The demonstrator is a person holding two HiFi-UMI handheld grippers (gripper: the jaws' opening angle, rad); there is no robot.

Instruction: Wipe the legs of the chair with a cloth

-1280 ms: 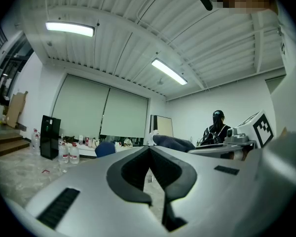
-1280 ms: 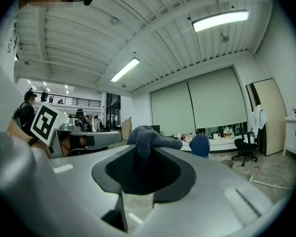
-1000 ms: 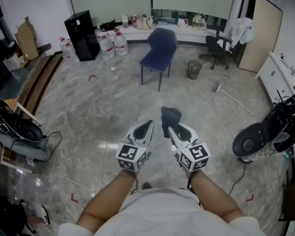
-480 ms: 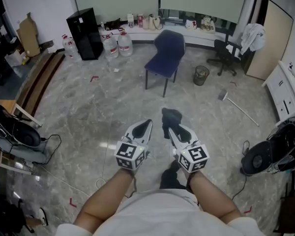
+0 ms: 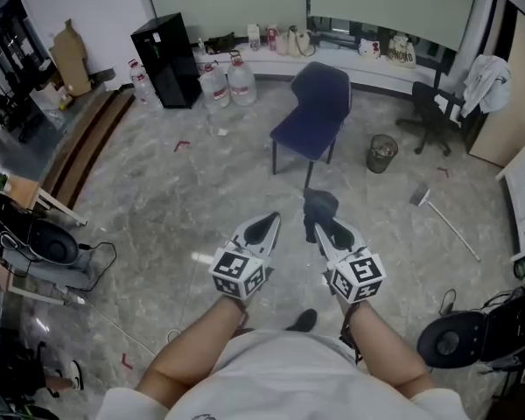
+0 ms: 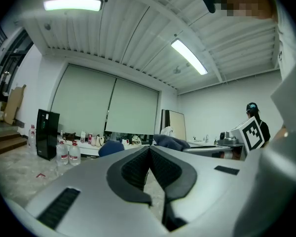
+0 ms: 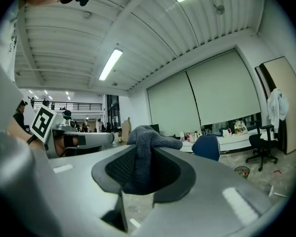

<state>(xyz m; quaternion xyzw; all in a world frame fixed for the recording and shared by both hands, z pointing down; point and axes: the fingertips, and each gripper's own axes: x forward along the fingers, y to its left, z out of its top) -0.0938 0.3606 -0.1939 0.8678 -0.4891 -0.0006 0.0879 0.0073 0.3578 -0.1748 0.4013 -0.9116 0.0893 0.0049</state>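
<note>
Low in the centre of the head view: left gripper (image 5: 264, 226), jaws pressed together, nothing between them. Just to its right: right gripper (image 5: 324, 227), clamped on a dark grey cloth (image 5: 319, 204) bunched up above the jaw tips. Both held out over the marbled floor (image 5: 157, 208) on bare forearms. Upper centre of the frame, well apart from both grippers: blue chair (image 5: 316, 115) on dark legs, seat facing lower left. Beside it to the right, a small mesh bin (image 5: 381, 152); to its upper left, large water bottles (image 5: 229, 83) and a black cabinet (image 5: 169, 59). Right of the bin, on the floor, possibly a broom (image 5: 446, 219).
</note>
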